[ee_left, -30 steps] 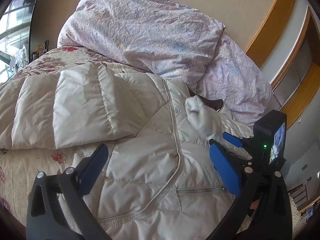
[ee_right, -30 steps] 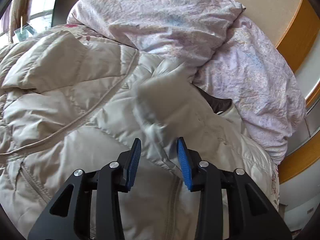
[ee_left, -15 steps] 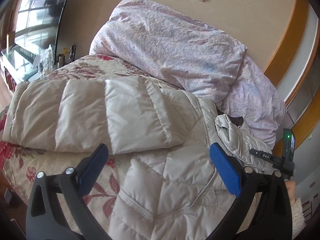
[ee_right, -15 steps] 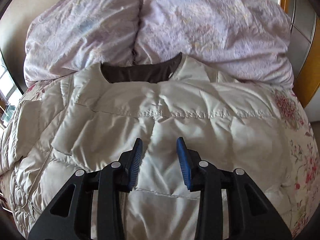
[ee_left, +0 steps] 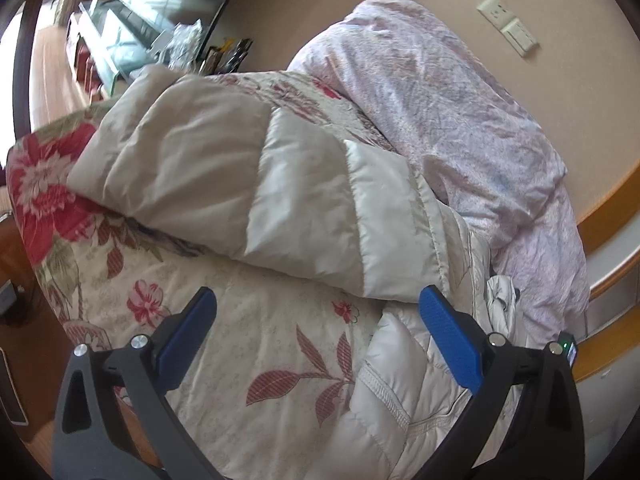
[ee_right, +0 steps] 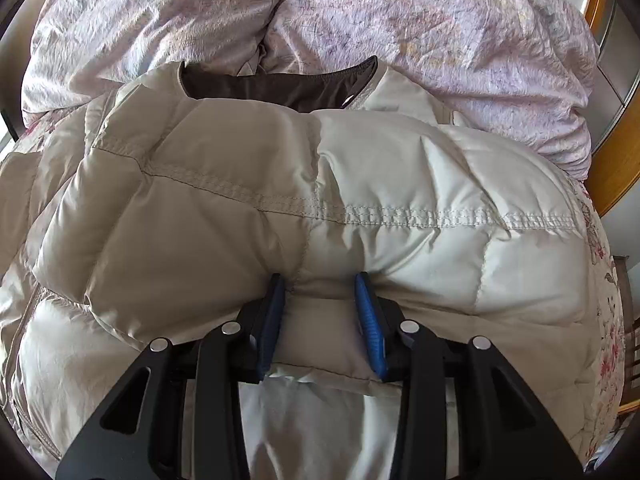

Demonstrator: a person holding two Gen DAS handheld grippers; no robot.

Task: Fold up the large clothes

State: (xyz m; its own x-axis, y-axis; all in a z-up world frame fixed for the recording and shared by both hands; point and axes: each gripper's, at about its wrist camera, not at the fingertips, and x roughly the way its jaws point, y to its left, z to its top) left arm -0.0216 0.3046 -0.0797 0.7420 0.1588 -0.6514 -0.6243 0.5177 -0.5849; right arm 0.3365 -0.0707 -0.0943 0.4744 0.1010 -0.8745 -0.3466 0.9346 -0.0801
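Observation:
A cream quilted down jacket [ee_right: 224,216] lies on the bed, its brown collar lining [ee_right: 280,88] toward the pillows. One padded sleeve is folded across the jacket's body. My right gripper [ee_right: 320,280] is shut on the near edge of that sleeve, with fabric bunched between the blue pads. In the left wrist view the other sleeve [ee_left: 260,184] stretches out to the left over the floral bedspread [ee_left: 248,352]. My left gripper [ee_left: 316,296] hangs wide open above the bedspread, just short of that sleeve, with nothing between its fingers. The jacket's hem [ee_left: 392,396] lies under its right finger.
Two pale lilac pillows [ee_right: 400,20] are piled against the headboard wall behind the collar. Past the bed's left edge stand a wooden floor and a glass-topped cabinet [ee_left: 116,40] with small items. A wooden rail [ee_left: 608,208] runs along the wall on the right.
The right gripper has carried the sleeve across the jacket and lowered it onto the body. The left gripper has swung left off the jacket body to over the bedspread, rolling as it went.

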